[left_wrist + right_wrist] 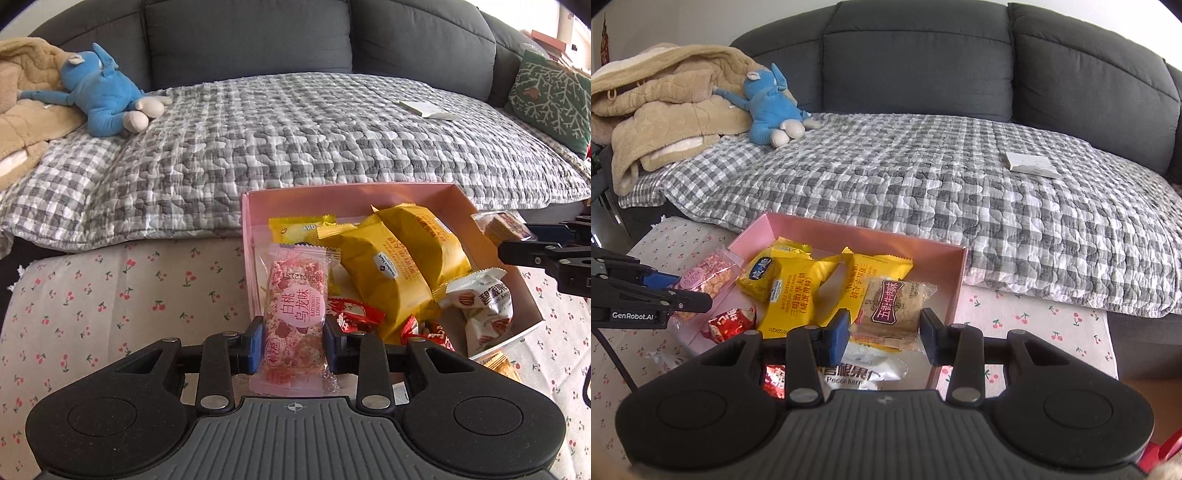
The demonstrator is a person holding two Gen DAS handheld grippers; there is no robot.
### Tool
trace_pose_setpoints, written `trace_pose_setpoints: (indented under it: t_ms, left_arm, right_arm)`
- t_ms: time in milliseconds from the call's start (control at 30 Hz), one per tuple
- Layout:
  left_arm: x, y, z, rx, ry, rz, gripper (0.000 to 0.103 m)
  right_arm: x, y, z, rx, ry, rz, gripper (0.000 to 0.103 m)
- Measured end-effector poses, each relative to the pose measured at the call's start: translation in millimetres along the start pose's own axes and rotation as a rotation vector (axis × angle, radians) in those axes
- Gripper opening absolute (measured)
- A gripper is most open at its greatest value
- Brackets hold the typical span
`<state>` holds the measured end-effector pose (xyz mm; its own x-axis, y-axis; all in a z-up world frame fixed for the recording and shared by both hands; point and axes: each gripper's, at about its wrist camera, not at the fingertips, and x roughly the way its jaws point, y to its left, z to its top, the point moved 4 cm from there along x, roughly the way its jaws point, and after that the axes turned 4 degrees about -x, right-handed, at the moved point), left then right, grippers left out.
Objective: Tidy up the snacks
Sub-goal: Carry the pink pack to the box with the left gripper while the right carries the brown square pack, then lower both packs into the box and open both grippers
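Observation:
A pink box [255, 218] stands on the cherry-print table; it also shows in the right wrist view [955, 280]. It holds yellow cake packs [388, 266], red candies [354, 314] and a white pecan pack [484, 295]. My left gripper [294, 341] is shut on a pink snack bar [295, 310] at the box's left edge; the bar also shows in the right wrist view [705, 277]. My right gripper [884, 332] holds a brown beef-flavour snack pack [894, 306] between its fingers over the box's right side; the pack also shows in the left wrist view [504, 225].
A grey checked quilt [295, 140] covers the sofa behind the table. A blue plush toy [99, 92] and a tan blanket [665, 110] lie at the left, a white booklet [1030, 164] at the right. A green cushion [550, 96] sits far right.

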<state>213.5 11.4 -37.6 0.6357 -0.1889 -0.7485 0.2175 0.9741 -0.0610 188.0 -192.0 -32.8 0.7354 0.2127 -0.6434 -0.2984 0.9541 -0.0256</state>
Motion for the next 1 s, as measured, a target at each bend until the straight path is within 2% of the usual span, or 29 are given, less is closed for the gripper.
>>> trace_pose_setpoints:
  t_ms: [267,500,567,600,633,733,1000]
  left_arm:
    - [20,-7,7,0.007,0.003,0.003,0.03]
    - [25,-12,9,0.029,-0.018,0.005,0.032]
    - [25,-12,10,0.038,-0.021,-0.003,0.036]
    - [24,-13,9,0.043,-0.017,-0.01,0.044]
    - [23,-14,9,0.048,-0.019,-0.016,0.054]
    - [16,-18,6,0.071,-0.04,-0.023,0.07]
    - [-13,-26,-1,0.078,-0.075,-0.073,0.086]
  right_arm:
    - [29,-4,5,-0.053,0.041,-0.062,0.038]
    - [33,-6,9,-0.06,0.04,-0.083,0.041]
    - [30,-6,9,-0.044,0.029,-0.083,0.051]
    - [28,-7,9,-0.031,0.022,-0.075,0.06]
    - [26,-7,9,-0.022,0.017,-0.067,0.063]
    - [18,-8,9,0.001,0.012,-0.059,0.069]
    - [-12,1,10,-0.004,0.001,-0.076,0.083]
